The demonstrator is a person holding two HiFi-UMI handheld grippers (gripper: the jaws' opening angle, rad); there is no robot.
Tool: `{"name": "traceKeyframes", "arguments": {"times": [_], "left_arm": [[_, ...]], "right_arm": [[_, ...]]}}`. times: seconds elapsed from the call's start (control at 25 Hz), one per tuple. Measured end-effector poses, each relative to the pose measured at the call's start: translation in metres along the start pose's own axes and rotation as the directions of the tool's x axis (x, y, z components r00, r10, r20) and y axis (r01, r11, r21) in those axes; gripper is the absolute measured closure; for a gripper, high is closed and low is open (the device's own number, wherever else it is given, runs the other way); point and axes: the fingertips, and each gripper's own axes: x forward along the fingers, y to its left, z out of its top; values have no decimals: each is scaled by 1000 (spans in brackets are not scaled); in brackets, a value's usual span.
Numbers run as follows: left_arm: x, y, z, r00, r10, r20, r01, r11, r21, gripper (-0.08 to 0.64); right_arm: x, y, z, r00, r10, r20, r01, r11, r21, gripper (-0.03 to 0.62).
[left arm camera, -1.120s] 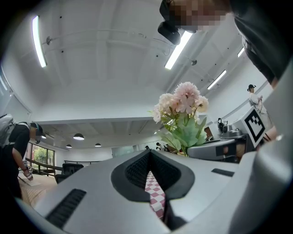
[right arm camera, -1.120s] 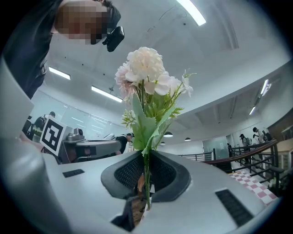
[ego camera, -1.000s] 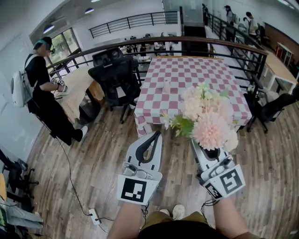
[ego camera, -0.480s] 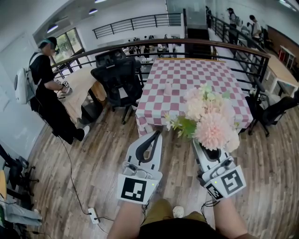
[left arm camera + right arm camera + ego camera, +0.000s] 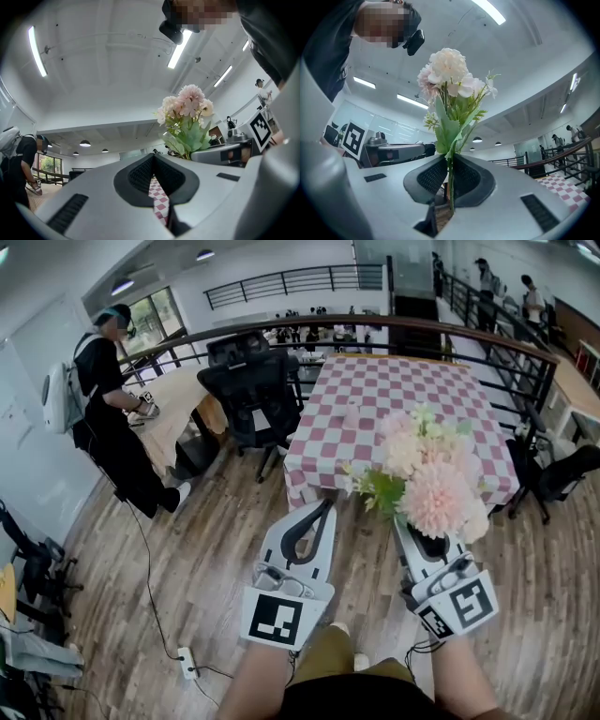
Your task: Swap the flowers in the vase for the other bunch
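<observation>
**Flowers gripped, short of the worktop**

In the right claw point(image 5: 409, 524) point(image 5: 449, 161), closed narrow on thin green stems point(image 5: 450, 185): a bunch of flowers point(image 5: 433, 486) point(image 5: 185, 105) point(image 5: 449, 75), pink and cream heads up, leaves just above the pads. Held upright in the air over the wooden floor point(image 5: 178, 549), in front of a worktop point(image 5: 394, 381) under a pink-and-white checked cloth, not touching it. On that cloth, near the middle: a small pale object point(image 5: 352, 415), too small to make out.

Just left of the bunch, the left claw point(image 5: 322, 508) point(image 5: 152, 158): tips pressed together, nothing between them, only checked cloth seen through the hollow behind the tips. Both claws side by side, pointed toward the worktop and tilted slightly up.

Off to the left, beside a second worktop point(image 5: 173, 399): a person in black point(image 5: 112, 418) with a white backpack. Between the two worktops: a black office chair point(image 5: 253, 395). Behind it all, a dark railing point(image 5: 375, 322).
</observation>
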Motion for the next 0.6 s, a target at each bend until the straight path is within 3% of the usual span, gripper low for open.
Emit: {"name": "traceKeyframes", "arguments": {"times": [0.6], "left_arm": [[39, 9, -25, 1000, -2, 20, 1, 1000, 8, 552]], "right_arm": [[18, -29, -22, 1000, 24, -4, -24, 999, -25, 535]]}}
